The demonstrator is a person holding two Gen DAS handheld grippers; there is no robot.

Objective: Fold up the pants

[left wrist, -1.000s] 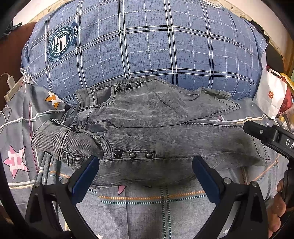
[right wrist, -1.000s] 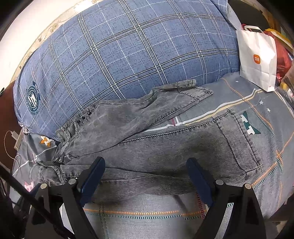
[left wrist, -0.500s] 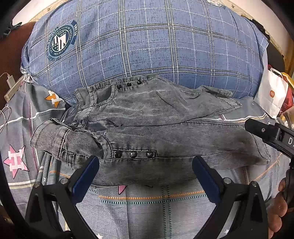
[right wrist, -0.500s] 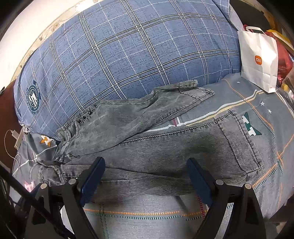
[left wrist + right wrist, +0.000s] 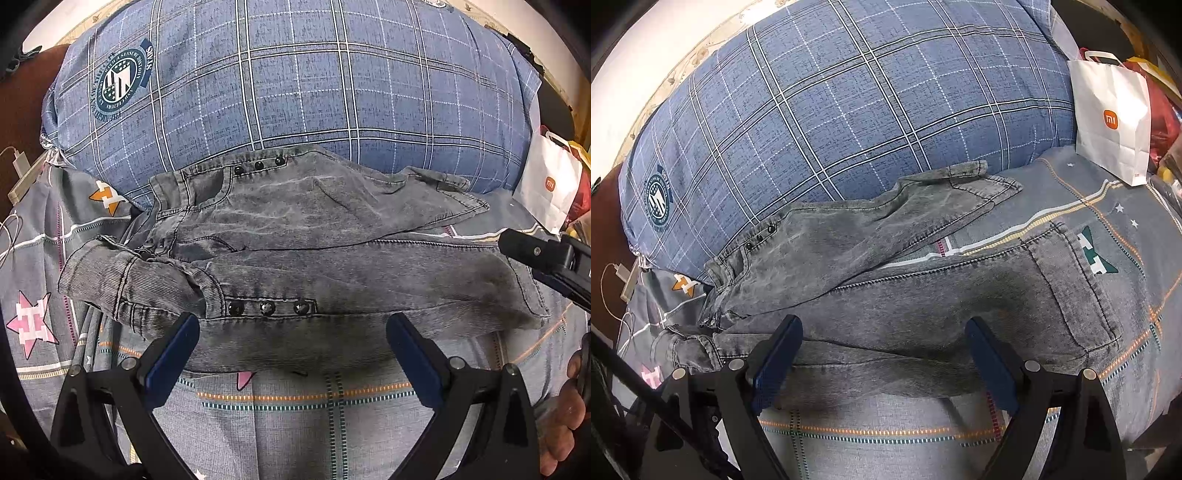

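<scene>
Left wrist view, scanned left to right. At 9 o'clock a white charger with cable (image 5: 20, 162) lies off the edge of the bed. The grey patterned bedsheet (image 5: 295, 413) covers the lower half of the view; a pink star print (image 5: 31, 324) sits at 8 o'clock. The grey washed jeans (image 5: 303, 251) lie at centre, waistband toward 9 o'clock and leg hems toward 3 o'clock. The 2 legs diverge: the far leg runs toward 2 o'clock and rests against the blue plaid pillow (image 5: 295, 74), which fills the 12 o'clock region. The near leg carries 3 dark studs (image 5: 267, 307) close to its lower seam. The left gripper (image 5: 291, 343) is spread wide, holding nothing; both blue-padded fingertips sit just over the near edge of the jeans. Actual contact with the fabric cannot be determined. At 3 o'clock part of the right gripper's black body is visible, and at 4 o'clock a hand (image 5: 565, 417).

Right wrist view, scanned left to right. The pillow's round crest (image 5: 658, 199) appears at 9 o'clock. The jeans run from the waistband at 8 o'clock to the near-leg hem (image 5: 1082, 295) at 3 o'clock, with bedsheet showing between the 2 legs. The right gripper (image 5: 882, 354) is likewise spread wide and empty, fingertips over the near leg's lower edge. A white paper bag with an orange logo (image 5: 1112, 118) stands at 2 o'clock, beside the pillow.
</scene>
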